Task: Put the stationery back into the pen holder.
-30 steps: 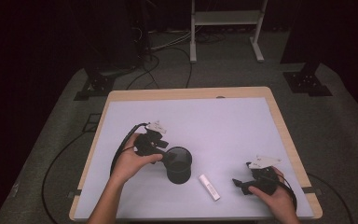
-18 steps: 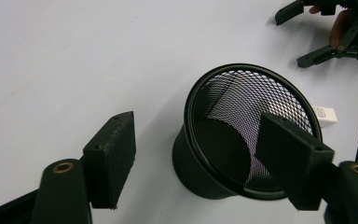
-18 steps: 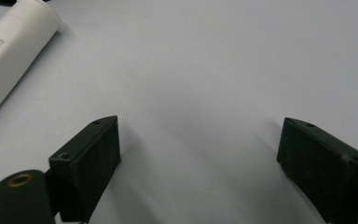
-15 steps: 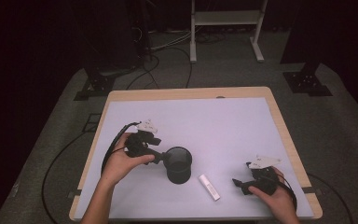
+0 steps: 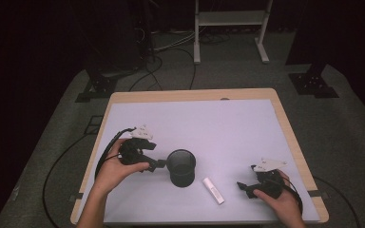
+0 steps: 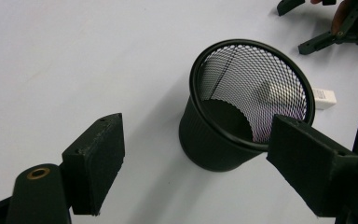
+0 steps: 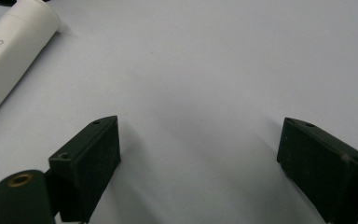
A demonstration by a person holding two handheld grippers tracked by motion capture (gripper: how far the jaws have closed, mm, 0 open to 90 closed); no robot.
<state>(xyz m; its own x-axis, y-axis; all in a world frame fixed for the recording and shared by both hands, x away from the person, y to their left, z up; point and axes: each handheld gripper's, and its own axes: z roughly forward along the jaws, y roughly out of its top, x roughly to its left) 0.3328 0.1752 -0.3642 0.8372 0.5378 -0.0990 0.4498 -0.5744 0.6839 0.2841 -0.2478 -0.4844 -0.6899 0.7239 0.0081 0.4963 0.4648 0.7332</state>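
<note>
A black mesh cup [image 5: 181, 167] stands upright on the white table [image 5: 209, 123], a little left of the middle near the front. My left gripper [image 5: 160, 165] sits just left of the cup, and its jaws have just been opening with nothing between them. In the left gripper view the cup [image 6: 223, 140] stands a short way beyond the open left gripper [image 6: 196, 154]. A white tube [image 5: 213, 190] lies flat to the right of the cup. My right gripper [image 5: 243, 186] rests open on the table right of the tube [image 7: 9, 51], with bare table between its jaws [image 7: 205, 154].
The table's wooden edge [image 5: 290, 137] runs round the white top. Beyond the table, black cables [image 5: 166, 52] and a white metal stand [image 5: 230, 19] sit on the grey floor. A cable [image 5: 105, 154] trails from the left gripper off the table's left side.
The left hand has drawn back to the left, away from the cup's rim. The cup, the tube and the right hand have stayed put.
</note>
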